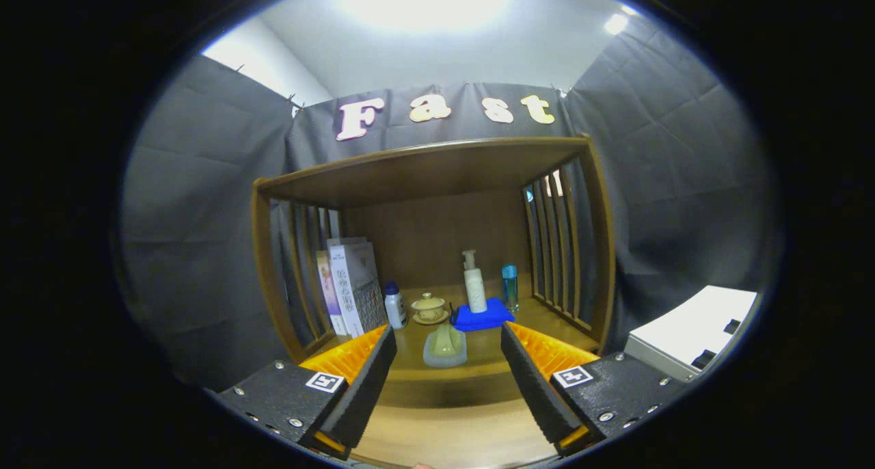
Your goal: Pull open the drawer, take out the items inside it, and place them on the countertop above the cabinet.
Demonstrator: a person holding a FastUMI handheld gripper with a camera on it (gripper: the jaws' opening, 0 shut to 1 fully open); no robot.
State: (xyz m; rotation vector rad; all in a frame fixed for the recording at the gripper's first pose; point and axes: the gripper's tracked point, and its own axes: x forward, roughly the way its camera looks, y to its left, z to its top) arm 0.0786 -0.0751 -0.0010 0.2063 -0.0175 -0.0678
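Note:
My gripper (pixel 446 339) is open, its two fingers spread wide with nothing between them. It faces a brown wooden cabinet (pixel 424 168) with slatted sides and a shelf-like countertop (pixel 444 366). On that surface, just ahead of the fingertips, lies a pale translucent item (pixel 445 346) with a yellowish piece inside. The drawer itself lies below what I can see, so whether it is open or shut is hidden.
Farther back on the shelf stand several books (pixel 348 288), a small white bottle (pixel 394 306), a lidded cream teacup on a saucer (pixel 429 309), a pump bottle (pixel 474 283) on a blue cloth (pixel 484 316), and a blue bottle (pixel 510 286). A white box (pixel 690 332) sits right of the cabinet.

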